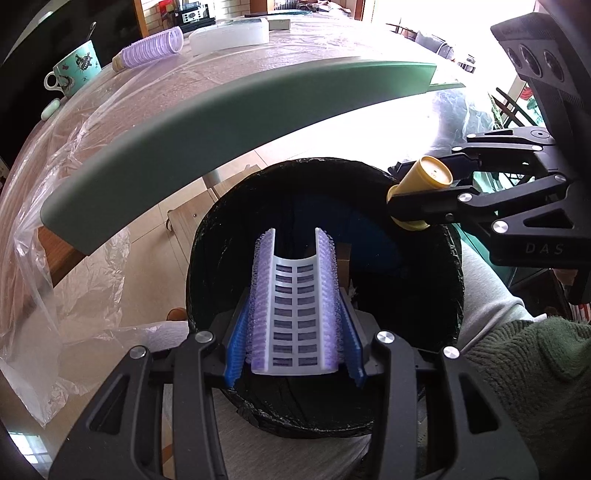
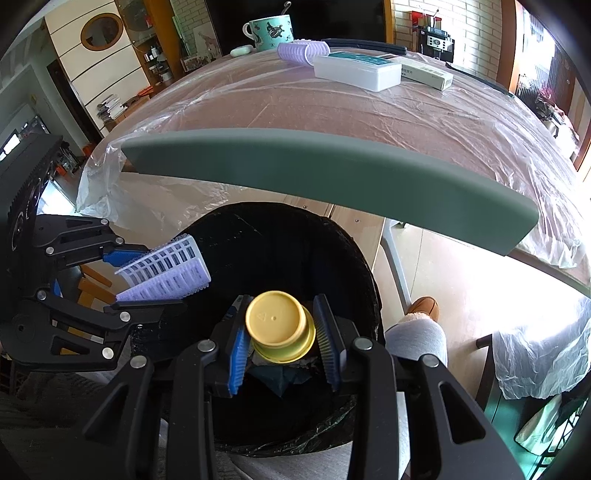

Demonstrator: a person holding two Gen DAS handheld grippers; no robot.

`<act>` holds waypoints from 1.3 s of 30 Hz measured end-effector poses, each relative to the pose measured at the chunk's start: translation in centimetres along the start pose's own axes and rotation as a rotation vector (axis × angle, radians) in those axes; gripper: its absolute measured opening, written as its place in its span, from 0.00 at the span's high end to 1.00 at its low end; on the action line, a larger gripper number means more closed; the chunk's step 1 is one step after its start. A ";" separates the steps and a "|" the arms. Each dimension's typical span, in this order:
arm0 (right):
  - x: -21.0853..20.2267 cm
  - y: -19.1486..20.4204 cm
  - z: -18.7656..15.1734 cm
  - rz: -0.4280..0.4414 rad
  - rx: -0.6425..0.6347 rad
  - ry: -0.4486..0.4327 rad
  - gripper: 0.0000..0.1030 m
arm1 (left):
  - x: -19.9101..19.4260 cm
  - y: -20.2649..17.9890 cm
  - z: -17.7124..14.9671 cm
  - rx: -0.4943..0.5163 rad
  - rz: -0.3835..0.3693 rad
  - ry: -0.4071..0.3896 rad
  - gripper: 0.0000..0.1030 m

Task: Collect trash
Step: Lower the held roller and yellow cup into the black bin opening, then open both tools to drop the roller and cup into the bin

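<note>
Now poised over the black bin [image 1: 325,417]: left gripper [image 1: 295,325] clamping a purple roller [image 1: 294,302], right gripper [image 2: 282,332] clamping a yellow cap [image 2: 279,325]. Neither dropped yet; another roller [image 2: 303,51] left far on the bench [image 2: 295,110].

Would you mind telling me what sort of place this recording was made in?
Most likely a home dining or living room: a plastic-covered table with a patterned mug on it, shelves with household items behind, and a lined trash bin by the table edge.
</note>
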State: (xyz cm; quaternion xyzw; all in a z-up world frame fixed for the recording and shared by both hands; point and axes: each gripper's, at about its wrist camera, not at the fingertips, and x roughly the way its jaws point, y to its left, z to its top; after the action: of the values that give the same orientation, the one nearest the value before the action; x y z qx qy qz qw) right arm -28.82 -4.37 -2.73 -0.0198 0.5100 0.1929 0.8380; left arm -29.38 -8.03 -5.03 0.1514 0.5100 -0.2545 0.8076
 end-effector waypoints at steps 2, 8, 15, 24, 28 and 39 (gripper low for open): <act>0.2 0.0 -0.1 -0.007 -0.001 0.004 0.67 | 0.1 -0.1 0.1 0.001 0.008 0.002 0.57; 0.7 -0.3 -0.4 -0.026 -0.002 0.011 0.67 | 0.9 -0.4 0.4 -0.006 0.028 0.013 0.57; 1.2 -0.3 -0.3 -0.033 0.000 0.017 0.67 | 1.7 -0.3 0.3 -0.019 0.041 0.026 0.57; 2.2 0.0 -0.2 -0.035 -0.003 0.037 0.67 | 2.8 0.2 0.4 -0.031 0.056 0.042 0.57; 2.6 0.2 -0.1 -0.038 -0.002 0.042 0.67 | 3.2 0.4 0.4 -0.033 0.060 0.047 0.57; 3.2 0.5 -0.1 -0.042 -0.004 0.055 0.67 | 3.3 0.6 0.3 -0.037 0.073 0.046 0.57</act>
State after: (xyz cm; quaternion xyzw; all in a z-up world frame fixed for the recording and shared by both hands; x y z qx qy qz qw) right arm -27.75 -2.99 -5.49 -0.0375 0.5320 0.1755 0.8275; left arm -27.63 -8.51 -7.91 0.1609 0.5270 -0.2118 0.8072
